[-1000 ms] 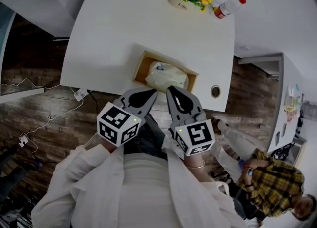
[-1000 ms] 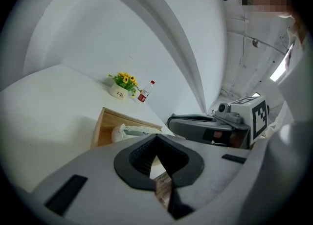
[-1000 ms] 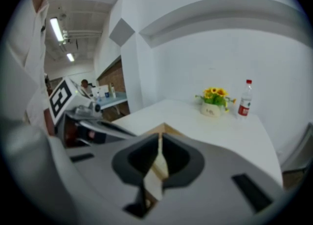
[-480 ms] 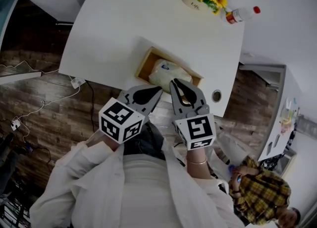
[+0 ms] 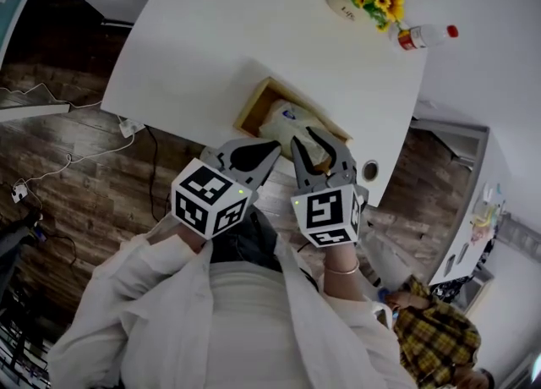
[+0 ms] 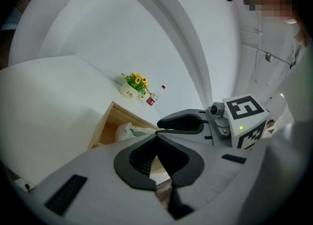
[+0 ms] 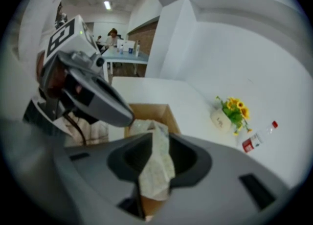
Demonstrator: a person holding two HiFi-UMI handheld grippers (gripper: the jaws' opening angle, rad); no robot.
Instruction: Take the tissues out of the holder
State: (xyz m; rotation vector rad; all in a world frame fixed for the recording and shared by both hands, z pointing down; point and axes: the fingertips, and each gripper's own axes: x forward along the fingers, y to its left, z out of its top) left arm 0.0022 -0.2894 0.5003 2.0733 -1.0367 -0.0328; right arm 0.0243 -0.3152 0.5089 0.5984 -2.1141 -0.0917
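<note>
Right gripper (image 7: 155,138) is over the wooden holder (image 5: 252,106) at the table edge. Its jaws are spreading with a tissue (image 7: 156,168) draped between them, probably to regrip. Left gripper (image 6: 157,134) sits pressed together and empty alongside, out of the way.

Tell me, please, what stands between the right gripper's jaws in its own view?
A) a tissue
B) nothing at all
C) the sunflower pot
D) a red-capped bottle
A: the right gripper view shows a pale tissue between the jaws of the right gripper, which are opening, just above the wooden holder.
</note>
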